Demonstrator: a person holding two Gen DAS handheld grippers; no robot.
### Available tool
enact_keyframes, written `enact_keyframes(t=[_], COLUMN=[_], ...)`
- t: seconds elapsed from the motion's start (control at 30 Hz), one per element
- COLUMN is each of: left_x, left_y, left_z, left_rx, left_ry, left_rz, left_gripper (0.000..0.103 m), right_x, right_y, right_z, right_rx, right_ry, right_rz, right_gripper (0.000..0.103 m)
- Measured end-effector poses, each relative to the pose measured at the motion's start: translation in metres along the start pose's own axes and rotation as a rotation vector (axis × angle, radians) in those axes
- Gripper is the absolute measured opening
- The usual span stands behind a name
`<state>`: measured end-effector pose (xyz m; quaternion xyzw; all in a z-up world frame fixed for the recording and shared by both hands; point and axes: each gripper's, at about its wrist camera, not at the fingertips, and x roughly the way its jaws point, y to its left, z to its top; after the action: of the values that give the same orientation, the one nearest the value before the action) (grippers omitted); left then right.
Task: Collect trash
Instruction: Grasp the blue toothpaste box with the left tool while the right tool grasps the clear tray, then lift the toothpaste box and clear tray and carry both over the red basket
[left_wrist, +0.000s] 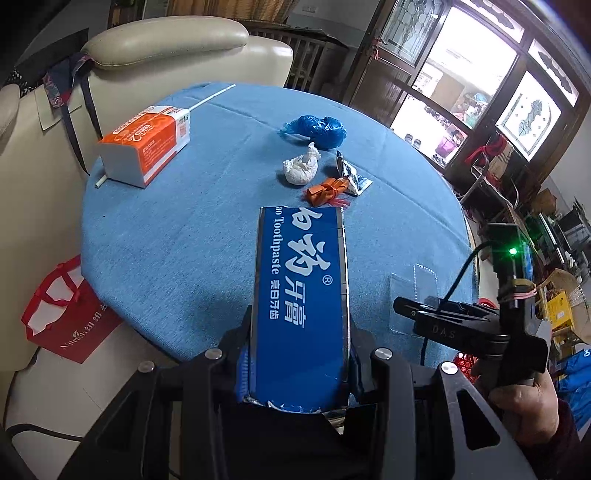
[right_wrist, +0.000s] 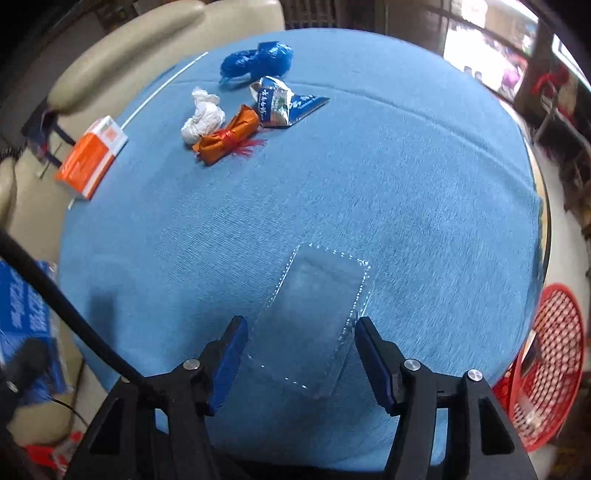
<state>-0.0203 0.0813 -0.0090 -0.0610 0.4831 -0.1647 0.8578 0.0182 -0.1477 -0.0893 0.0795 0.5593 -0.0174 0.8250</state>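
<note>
My left gripper (left_wrist: 299, 354) clamps a toothpaste box (left_wrist: 301, 291); my right gripper (right_wrist: 299, 354) stands half open over a clear tray (right_wrist: 314, 317).
The tray lies between the jaws near the table's (right_wrist: 406, 184) near edge, untouched. Far side: tissue (right_wrist: 202, 120), orange wrapper (right_wrist: 229, 134), blue bag (right_wrist: 258, 61), carton (right_wrist: 92, 158). Only the right view shows the red basket (right_wrist: 550, 362).

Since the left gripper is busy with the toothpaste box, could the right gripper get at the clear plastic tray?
Probably yes: the right gripper is open, its fingers flank the clear plastic tray, and nothing lies between.
</note>
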Motion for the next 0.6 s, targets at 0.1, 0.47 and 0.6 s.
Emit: enact_keyframes(t=[0.1, 0.47, 0.6], left_x=[-0.001, -0.011, -0.015], left_y=[-0.002, -0.027, -0.042], left_z=[-0.001, -0.001, -0.002], left_rx=[0.0, 0.069, 0.111], left_ry=[0.001, -0.026, -0.041], left_rz=[-0.005, 0.007, 0.023], left_gripper=[0.042, 0.042, 0.042], right_x=[-0.007, -0.061, -0.093], right_y=[-0.01, -0.07, -0.092], right_z=[-0.004, -0.031, -0.046], right_rx=[0.005, 0.081, 0.085], right_ry=[-0.03, -0.227, -0.361], right_rz=[0.035, 0.239, 0.226], right_gripper=[0.055, 0.054, 0.054])
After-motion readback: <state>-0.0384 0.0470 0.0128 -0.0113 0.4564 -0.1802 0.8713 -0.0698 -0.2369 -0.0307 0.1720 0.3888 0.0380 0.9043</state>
